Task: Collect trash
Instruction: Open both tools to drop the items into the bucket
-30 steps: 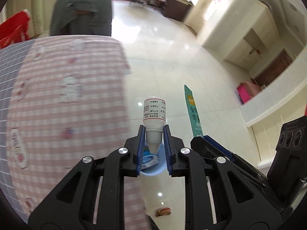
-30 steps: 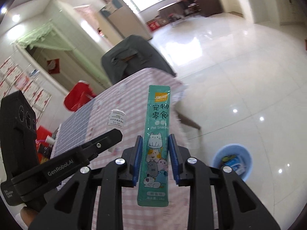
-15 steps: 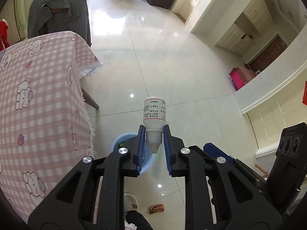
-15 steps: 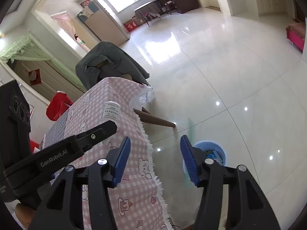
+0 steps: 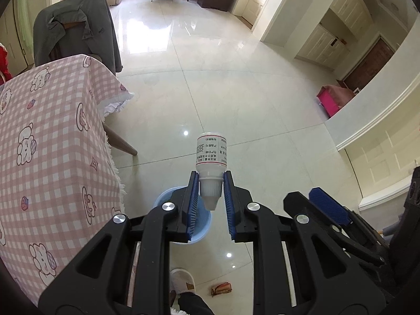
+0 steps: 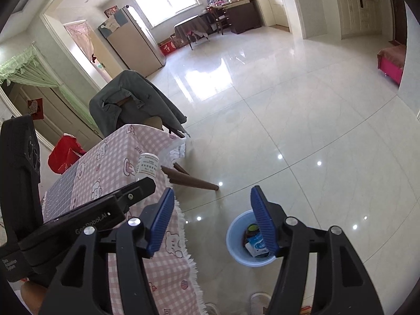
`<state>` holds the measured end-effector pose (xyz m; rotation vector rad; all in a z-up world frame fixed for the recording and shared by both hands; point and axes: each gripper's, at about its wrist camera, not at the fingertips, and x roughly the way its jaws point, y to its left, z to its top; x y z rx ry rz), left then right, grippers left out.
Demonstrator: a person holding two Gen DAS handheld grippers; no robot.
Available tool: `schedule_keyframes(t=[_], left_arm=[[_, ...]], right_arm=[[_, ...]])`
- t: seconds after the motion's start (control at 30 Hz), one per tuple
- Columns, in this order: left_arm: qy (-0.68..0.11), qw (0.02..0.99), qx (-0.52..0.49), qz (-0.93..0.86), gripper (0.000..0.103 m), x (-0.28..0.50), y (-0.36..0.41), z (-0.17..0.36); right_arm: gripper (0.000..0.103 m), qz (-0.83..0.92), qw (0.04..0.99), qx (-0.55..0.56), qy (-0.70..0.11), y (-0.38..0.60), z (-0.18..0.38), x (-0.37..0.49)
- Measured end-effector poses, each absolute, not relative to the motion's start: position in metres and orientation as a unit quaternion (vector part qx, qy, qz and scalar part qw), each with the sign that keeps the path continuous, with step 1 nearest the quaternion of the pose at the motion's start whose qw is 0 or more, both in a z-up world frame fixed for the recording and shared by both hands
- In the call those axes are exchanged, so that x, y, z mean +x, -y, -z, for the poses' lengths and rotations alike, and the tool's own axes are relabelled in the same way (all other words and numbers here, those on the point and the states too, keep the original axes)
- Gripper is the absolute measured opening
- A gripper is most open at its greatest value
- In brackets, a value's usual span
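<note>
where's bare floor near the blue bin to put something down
Bare tile lies beyond the blue bin, out to the table leg, and to its right. The bin holds trash already. Nearer the person it is crowded: a slipper and a wrapper lie there.

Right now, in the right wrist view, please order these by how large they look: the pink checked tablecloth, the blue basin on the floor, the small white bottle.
1. Pink checked tablecloth, clearly the largest.
2. Blue basin.
3. White bottle, the smallest; the left claw partly hides it.

The basin lies farther from the camera, so its true size may be understated.
</note>
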<state>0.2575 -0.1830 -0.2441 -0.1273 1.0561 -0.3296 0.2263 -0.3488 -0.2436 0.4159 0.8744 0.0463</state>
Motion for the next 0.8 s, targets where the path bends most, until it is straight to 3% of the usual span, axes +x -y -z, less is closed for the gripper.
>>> schedule_keyframes(t=[0.33,0.37,0.4,0.43,0.8], left_arm=[[-0.506,0.847,-0.049,0.157,0.022,0.263,0.195,0.242],[-0.506,0.847,-0.049,0.157,0.026,0.263,0.194,0.241],[-0.505,0.848,-0.049,0.153,0.046,0.264,0.193,0.241],[-0.500,0.853,-0.051,0.143,0.059,0.263,0.190,0.238],[-0.461,0.880,-0.020,0.115,0.060,0.241,0.175,0.185]], right_arm=[[0.063,-0.002,0.893,0.188,-0.408,0.356,0.229,0.220],[0.064,-0.001,0.893,0.188,-0.408,0.357,0.227,0.219],[0.064,0.001,0.894,0.189,-0.407,0.359,0.226,0.218],[0.064,0.004,0.894,0.190,-0.406,0.360,0.225,0.216],[0.064,-0.031,0.901,0.197,-0.385,0.348,0.186,0.204]])
